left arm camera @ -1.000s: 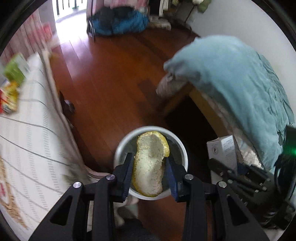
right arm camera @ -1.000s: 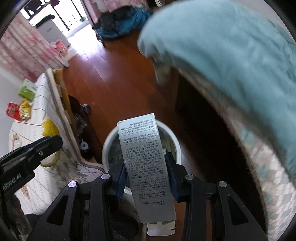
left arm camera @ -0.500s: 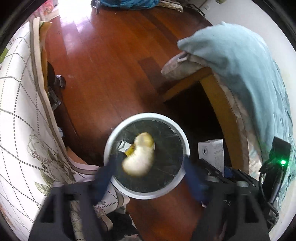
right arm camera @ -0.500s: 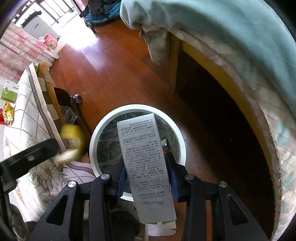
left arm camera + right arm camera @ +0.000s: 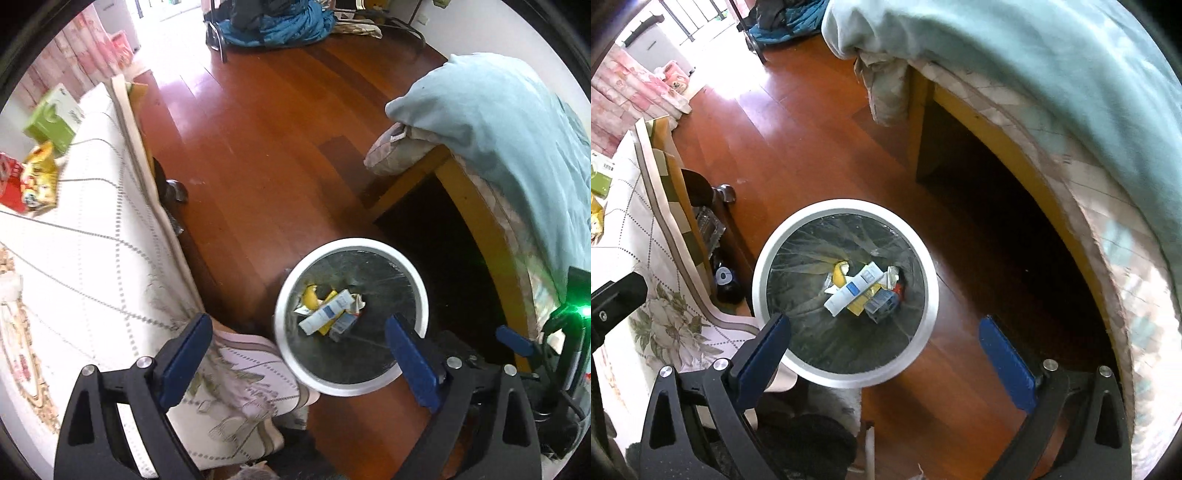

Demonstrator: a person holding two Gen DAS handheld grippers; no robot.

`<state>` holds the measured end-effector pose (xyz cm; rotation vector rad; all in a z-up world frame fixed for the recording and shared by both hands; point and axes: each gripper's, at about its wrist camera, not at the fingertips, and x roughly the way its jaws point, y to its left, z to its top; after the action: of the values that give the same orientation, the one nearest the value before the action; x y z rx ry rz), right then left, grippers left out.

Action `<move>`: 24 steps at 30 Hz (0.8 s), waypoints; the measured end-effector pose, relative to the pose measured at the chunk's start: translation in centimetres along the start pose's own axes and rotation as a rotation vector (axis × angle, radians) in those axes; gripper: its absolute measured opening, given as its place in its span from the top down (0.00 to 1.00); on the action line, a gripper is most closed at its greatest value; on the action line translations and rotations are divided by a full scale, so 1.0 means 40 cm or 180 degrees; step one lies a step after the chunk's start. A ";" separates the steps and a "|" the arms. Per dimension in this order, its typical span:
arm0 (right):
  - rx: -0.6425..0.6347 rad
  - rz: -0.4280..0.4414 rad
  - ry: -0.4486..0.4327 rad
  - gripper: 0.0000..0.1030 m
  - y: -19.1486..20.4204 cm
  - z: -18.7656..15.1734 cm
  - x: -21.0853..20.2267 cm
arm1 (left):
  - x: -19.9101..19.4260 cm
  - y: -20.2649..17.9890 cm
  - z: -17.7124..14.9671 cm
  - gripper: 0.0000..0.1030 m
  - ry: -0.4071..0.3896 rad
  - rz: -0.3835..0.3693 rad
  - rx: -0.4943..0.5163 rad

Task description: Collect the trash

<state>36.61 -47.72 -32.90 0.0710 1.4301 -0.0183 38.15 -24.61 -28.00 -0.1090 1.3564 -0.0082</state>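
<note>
A round white-rimmed trash bin [image 5: 284, 295] with a dark liner stands on the wooden floor; it also shows in the right wrist view [image 5: 932, 288]. Inside lie a white carton [image 5: 325, 312], a yellow peel [image 5: 310, 297] and other wrappers; the carton [image 5: 851, 288] and the peel [image 5: 840, 273] show in the right wrist view too. My left gripper [image 5: 297, 339] is open and empty above the bin's near rim. My right gripper [image 5: 884, 338] is open and empty above the bin.
A table with a white patterned cloth [image 5: 74, 240] is at the left, bearing a green box [image 5: 53, 118] and snack packets [image 5: 37, 181]. A bed with a teal blanket [image 5: 498, 122] is at the right. Blue bedding [image 5: 280, 22] lies on the far floor.
The left gripper opened and dropped the yellow peel into the bin. The right gripper opened and the white carton fell into the bin. Both grippers now hang empty.
</note>
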 end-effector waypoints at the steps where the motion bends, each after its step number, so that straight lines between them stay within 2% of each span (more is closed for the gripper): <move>1: -0.0002 -0.0011 -0.0009 0.00 0.001 -0.007 -0.011 | -0.009 -0.002 -0.005 0.07 -0.0023 0.0037 0.0012; 11: -0.0017 -0.0010 -0.0225 0.00 0.006 -0.070 -0.161 | -0.112 -0.012 -0.064 0.07 -0.0193 0.0192 0.0075; 24: 0.0003 0.0023 -0.0618 0.00 0.005 -0.151 -0.385 | -0.295 -0.009 -0.123 0.07 -0.0630 0.0280 0.0148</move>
<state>28.48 -47.63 -18.51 0.0731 1.2358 -0.0193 30.85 -24.52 -17.48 -0.0103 1.1614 0.0439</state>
